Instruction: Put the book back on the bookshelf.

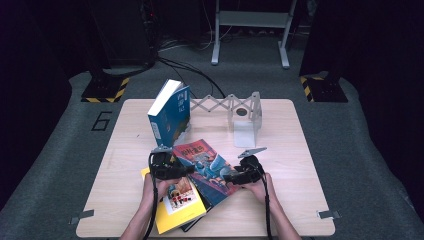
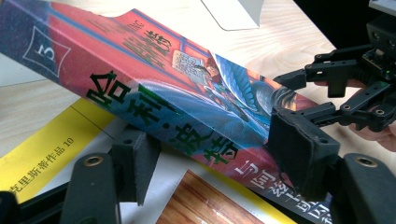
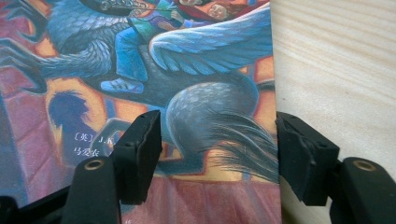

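**Red book spans both grippers, long axis running left gripper to right gripper**

Left gripper (image 2: 210,158): jaws spread, straddling the spine edge of the red book (image 2: 187,93). One pad sits under the spine, the other just past it on the cover side. No pinch visible; gaps on both pads. The spine rides tilted, raised above the yellow book (image 2: 42,154) directly beneath.

Right gripper (image 3: 215,154): jaws also spread, hovering over the red book's (image 3: 154,84) opposite end, one pad over the cover, the other just off the edge over the bare table (image 3: 336,60). Can't tell if either pad touches.

High view: left gripper (image 1: 172,170) at the book's near-left end, right gripper (image 1: 240,176) at the lower-right end, red book (image 1: 206,167) lying diagonally between them on top of the yellow book (image 1: 175,207). Both equally close; left has the better bite on the spine.

Farther out, beyond the left gripper: blue book (image 1: 170,112) standing upright against the white expanding rack (image 1: 235,107). My read: the red book goes up beside it, so the spine must rotate from flat to vertical.
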{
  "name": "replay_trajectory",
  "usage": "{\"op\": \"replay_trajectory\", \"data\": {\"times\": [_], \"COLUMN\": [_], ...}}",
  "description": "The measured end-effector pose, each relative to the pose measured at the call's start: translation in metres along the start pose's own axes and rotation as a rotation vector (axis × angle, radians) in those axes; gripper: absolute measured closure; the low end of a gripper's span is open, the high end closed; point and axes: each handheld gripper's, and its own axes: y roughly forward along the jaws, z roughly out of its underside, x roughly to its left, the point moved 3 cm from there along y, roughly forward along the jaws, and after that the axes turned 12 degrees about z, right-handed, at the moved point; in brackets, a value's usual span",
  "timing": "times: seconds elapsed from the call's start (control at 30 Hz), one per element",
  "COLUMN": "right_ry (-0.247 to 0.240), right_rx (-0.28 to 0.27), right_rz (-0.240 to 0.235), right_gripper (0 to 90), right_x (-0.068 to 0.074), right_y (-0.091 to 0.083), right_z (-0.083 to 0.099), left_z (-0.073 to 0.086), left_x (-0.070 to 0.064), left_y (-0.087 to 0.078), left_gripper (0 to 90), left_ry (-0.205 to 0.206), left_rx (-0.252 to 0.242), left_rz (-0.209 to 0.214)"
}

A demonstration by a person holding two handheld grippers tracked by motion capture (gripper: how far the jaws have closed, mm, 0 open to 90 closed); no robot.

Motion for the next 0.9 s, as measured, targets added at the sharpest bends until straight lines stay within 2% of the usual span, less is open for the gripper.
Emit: {"op": "replay_trajectory", "data": {"times": [0.13, 0.3, 0.47, 0.53, 0.77, 0.87, 0.9], "right_ry": [0.02, 0.018, 0.034, 0.044, 0.081, 0.092, 0.104], "right_rx": [-0.005, -0.012, -0.019, -0.016, -0.004, 0.001, 0.004], "right_rz": [-0.008, -0.023, -0.027, -0.053, -0.094, -0.113, -0.122], "right_gripper": [34.7, 33.5, 32.9, 30.2, 22.5, 20.4, 19.2], "right_x": [-0.002, -0.005, -0.007, -0.008, -0.012, -0.013, -0.014], "right_y": [-0.002, -0.003, -0.005, -0.003, -0.001, 0.001, 0.002], "right_z": [0.001, 0.001, -0.002, -0.005, -0.011, -0.014, -0.017], "left_z": [-0.001, -0.001, -0.003, -0.003, -0.004, -0.006, -0.008], "left_x": [-0.002, -0.004, -0.009, -0.011, -0.016, -0.02, -0.024], "left_y": [0.0, -0.001, -0.003, -0.005, -0.007, -0.008, -0.009], "left_gripper": [39.2, 42.5, 44.3, 45.5, 47.3, 48.3, 49.2], "left_ry": [0.011, 0.02, 0.057, 0.068, 0.103, 0.127, 0.148], "left_rx": [-0.01, -0.03, -0.055, -0.061, -0.071, -0.082, -0.088], "left_rz": [0.018, 0.025, 0.024, 0.037, 0.043, 0.047, 0.052]}}
